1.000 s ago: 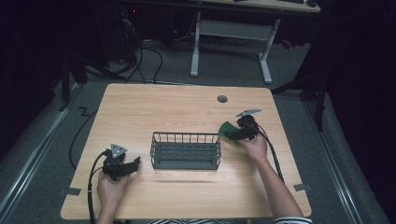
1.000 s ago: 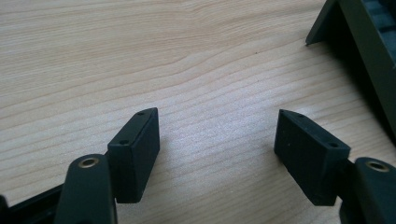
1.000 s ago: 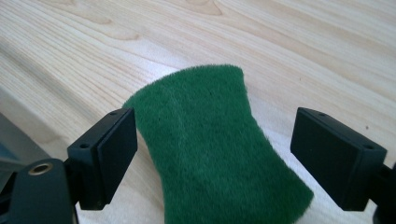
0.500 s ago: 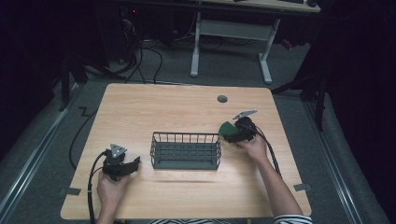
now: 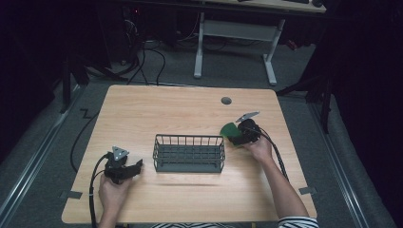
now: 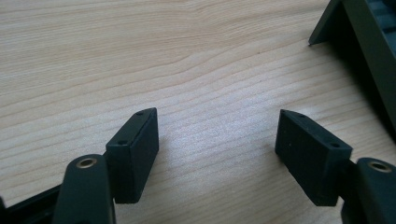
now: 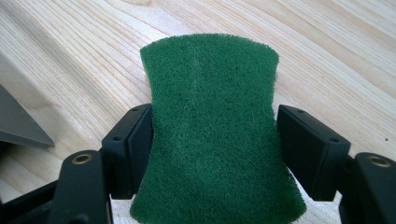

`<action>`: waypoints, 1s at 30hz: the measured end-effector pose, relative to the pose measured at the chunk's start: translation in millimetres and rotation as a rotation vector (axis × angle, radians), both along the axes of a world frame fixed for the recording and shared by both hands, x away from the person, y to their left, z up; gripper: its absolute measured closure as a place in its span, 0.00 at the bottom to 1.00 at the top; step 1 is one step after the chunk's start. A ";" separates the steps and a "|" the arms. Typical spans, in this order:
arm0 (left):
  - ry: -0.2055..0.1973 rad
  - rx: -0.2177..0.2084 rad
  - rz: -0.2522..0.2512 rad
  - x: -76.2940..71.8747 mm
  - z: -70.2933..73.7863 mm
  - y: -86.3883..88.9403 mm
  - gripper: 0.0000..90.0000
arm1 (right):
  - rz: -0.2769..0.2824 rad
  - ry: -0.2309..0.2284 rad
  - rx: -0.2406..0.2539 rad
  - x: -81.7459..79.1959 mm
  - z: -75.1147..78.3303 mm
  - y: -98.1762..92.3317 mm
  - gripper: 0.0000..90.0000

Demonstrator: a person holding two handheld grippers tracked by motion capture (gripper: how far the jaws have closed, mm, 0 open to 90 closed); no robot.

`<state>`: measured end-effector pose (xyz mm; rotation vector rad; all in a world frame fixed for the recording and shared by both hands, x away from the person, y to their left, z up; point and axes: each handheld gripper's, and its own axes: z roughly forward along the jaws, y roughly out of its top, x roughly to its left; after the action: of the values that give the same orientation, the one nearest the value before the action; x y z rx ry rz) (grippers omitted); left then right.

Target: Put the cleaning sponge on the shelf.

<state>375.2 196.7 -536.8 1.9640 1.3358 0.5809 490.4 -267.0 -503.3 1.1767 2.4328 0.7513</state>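
**Right gripper pinching green scouring pad beside the wire basket**

Right gripper (image 7: 215, 154): jaws have just been closing, and the green scouring pad (image 7: 210, 130) sits between them. Both pads press on its long edges; the pad is waisted inward at the contact line, so it is pinched. In the high view the pad (image 5: 229, 130) sits just off the right end of the wire basket (image 5: 189, 153), towards the right edge of the desk (image 5: 166, 107). Whether it rests on the wood or is slightly raised, cannot tell.

Left gripper (image 6: 217, 149): jaws spread wide, nothing between them, bare wood below. It rests near the front-left corner (image 5: 124, 166), just left of the basket.

Risks, as judged:
- The pad is soft and already buckling. A harder squeeze could fold it, and it may squirm out.
- The grip is at the near half, so the far end may droop and catch the basket rim on the way over.
- The basket is light wire and unheld, so a snag could drag it across the desk.
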 end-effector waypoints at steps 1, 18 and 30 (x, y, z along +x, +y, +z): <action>0.000 0.000 0.000 0.0 0.0 0.0 0.34 | -0.001 0.001 -0.002 -0.2 0.2 0.1 0.33; 0.000 0.000 -0.001 -0.1 0.0 -0.1 0.34 | -0.014 -0.037 0.049 -12.2 19.8 -4.1 0.35; 0.000 -0.001 0.000 -0.1 0.0 0.0 0.34 | -0.007 -0.074 0.084 -29.1 47.6 -6.4 0.35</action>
<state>375.1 196.7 -536.8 1.9635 1.3355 0.5798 461.3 -273.4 -455.7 1.1663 2.3566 0.8865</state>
